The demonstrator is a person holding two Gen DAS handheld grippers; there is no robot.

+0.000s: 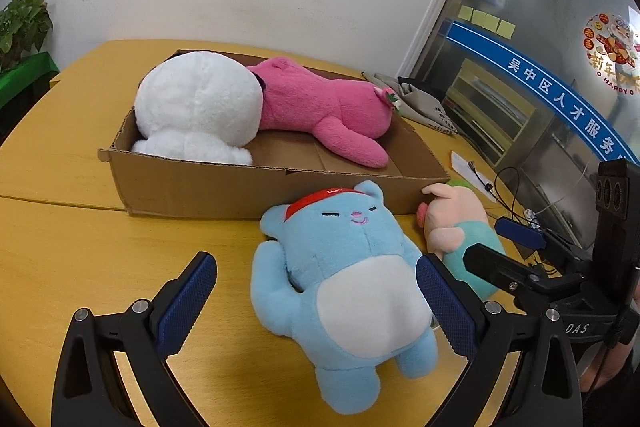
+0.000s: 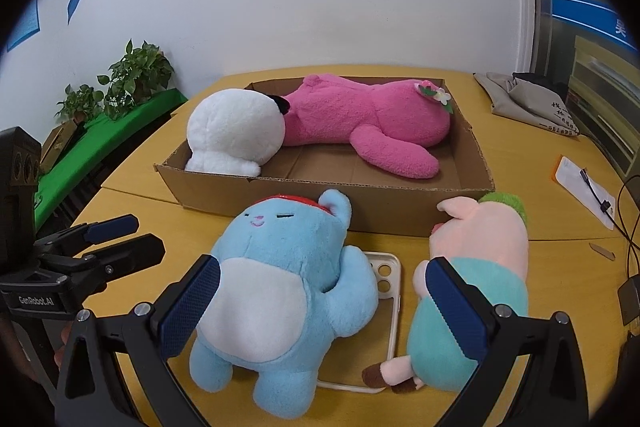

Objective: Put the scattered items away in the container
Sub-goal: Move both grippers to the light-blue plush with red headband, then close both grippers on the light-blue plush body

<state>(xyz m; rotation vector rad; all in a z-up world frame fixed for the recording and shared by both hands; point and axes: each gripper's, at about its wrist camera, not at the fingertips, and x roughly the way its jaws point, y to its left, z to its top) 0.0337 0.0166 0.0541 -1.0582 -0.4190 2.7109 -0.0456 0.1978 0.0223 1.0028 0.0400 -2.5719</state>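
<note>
Two soft toys lie outside the box, both tongs spread wide.
Left wrist: left tongs [image 1: 316, 303] gape empty over the light-blue plush cat [image 1: 344, 291] on the yellow desk [image 1: 80, 251]; brown cardboard box [image 1: 224, 191] at 12 o'clock. Right wrist: right tongs [image 2: 320, 303] open, empty; pink-and-teal plush pig [image 2: 480, 267] at 3 o'clock, perhaps brushing one finger.

box [image 2: 320, 195]: held white plush [image 2: 236, 131] and pink plush [image 2: 360, 119]
blue bear [image 2: 280, 291]: lay near (face up)
pig plush [image 2: 480, 267]: lay right

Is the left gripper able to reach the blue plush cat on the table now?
Probably yes: the left gripper is open, the blue plush cat lies between its fingers, and nothing covers it.
</note>
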